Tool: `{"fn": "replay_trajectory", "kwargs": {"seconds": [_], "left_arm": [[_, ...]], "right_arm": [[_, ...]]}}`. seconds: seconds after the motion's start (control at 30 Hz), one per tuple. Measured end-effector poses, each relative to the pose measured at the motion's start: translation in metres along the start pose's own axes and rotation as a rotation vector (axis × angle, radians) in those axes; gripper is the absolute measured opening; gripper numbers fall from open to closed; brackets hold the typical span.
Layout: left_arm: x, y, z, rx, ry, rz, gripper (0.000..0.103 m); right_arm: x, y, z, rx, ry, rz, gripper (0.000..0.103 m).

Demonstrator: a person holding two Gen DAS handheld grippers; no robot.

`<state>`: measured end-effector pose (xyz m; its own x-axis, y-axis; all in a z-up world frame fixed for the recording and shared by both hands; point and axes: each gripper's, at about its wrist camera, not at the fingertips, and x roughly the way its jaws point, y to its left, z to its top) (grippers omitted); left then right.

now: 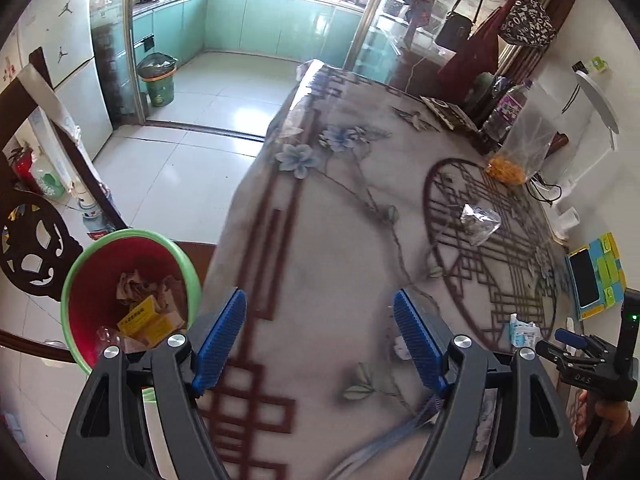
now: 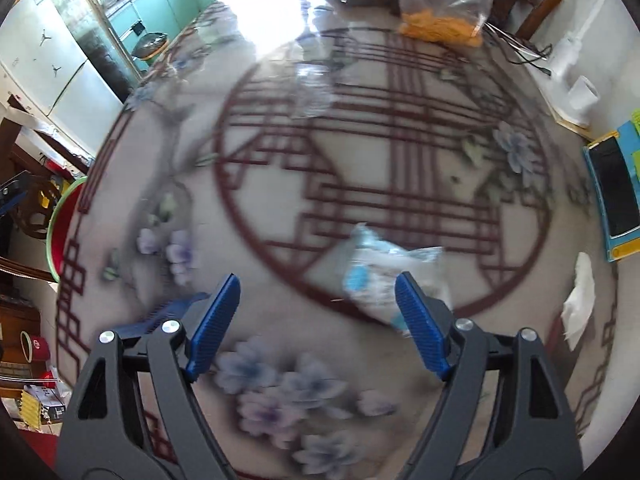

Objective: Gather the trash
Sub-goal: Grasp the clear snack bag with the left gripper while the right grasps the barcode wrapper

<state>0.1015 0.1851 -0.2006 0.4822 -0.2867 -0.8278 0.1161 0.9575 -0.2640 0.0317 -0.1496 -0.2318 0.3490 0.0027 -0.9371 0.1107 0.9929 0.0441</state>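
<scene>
Left gripper (image 1: 320,336) held wide and empty over the table edge (image 1: 248,184), right gripper (image 2: 318,320) spread wide, blue-white wrapper (image 2: 380,276) lying just beyond its right finger, bin (image 1: 80,268) seen beside the table holding scraps.

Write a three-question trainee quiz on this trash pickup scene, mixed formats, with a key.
1. True or false: the right gripper is shut on the blue and white wrapper.
2. Multiple choice: the bin with the green rim is A) on the table, B) beside the table near the left gripper, C) in the kitchen doorway.
3. Fill in: the clear bag at the far edge holds ____ colored pieces.

Key
1. False: its jaws stand open and the wrapper lies on the table by the right finger.
2. B
3. Orange
</scene>
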Motion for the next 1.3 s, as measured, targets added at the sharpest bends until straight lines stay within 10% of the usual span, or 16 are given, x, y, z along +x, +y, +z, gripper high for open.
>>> {"fn": "replay_trajectory", "kwargs": {"seconds": [0.67, 0.87, 0.93, 1.3], "left_arm": [[0.036, -0.178, 0.005, 0.109, 0.005, -0.028, 0.073], [0.076, -0.213, 0.026, 0.134, 0.016, -0.05, 0.073], [0.091, -0.223, 0.034, 0.142, 0.021, -0.054, 0.073], [0.168, -0.253, 0.068, 0.14, 0.041, -0.082, 0.073]], "right_arm": [[0.051, -0.06, 0.007, -0.258, 0.08, 0.089, 0.083], [0.067, -0.064, 0.012, -0.218, 0.095, 0.128, 0.056], [0.068, -0.067, 0.014, -0.204, 0.089, 0.141, 0.03], [0.032, -0.134, 0.04, 0.077, -0.057, 0.19, 0.024]]}}
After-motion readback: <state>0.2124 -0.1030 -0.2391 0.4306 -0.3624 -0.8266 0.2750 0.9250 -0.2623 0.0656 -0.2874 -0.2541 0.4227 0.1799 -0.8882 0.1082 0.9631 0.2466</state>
